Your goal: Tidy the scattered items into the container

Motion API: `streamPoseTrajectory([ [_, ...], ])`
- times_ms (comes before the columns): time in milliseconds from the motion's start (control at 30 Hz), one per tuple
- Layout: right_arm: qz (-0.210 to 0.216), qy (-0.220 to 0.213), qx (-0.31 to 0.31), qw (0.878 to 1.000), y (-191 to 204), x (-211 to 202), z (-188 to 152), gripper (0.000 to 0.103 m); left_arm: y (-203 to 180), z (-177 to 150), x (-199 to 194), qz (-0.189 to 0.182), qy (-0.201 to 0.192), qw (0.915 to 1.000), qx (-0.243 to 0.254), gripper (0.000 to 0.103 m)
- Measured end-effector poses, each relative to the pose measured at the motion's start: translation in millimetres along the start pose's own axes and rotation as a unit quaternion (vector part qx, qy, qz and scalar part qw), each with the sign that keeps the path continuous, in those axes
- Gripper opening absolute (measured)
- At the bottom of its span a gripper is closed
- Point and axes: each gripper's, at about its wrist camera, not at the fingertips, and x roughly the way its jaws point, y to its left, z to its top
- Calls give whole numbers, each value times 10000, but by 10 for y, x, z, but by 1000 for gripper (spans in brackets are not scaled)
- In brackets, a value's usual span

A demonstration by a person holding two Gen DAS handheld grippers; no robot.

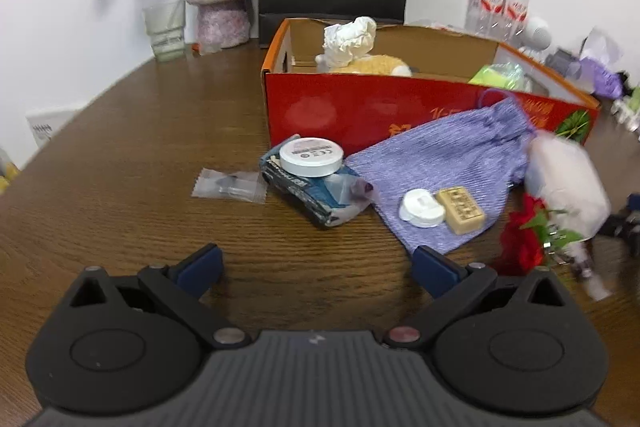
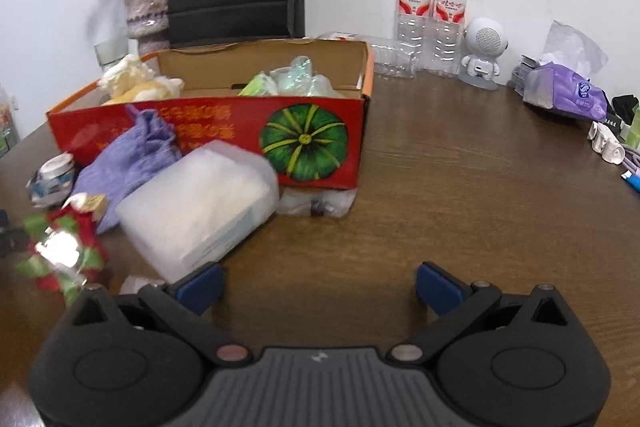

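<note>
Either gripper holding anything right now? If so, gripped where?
Nothing held. The left gripper and right gripper both have jaws spread wide over bare table; the translucent plastic box lies outside the right jaws.

The left hand-held gripper (image 1: 318,269) is held wide apart over the bench (image 1: 140,147), nothing between its pads. A round white tin (image 1: 311,156) is seen atop a blue packet (image 1: 308,187), just before the red box (image 1: 360,107); a purple pouch (image 1: 448,163) is spread beside them.
</note>
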Motion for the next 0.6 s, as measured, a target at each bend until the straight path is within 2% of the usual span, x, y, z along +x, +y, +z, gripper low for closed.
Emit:
streamPoseTrajectory([
  [600,-4,14,-15,10000,-8,19,6,103,7,10,40,1,13,10000,-63,103],
])
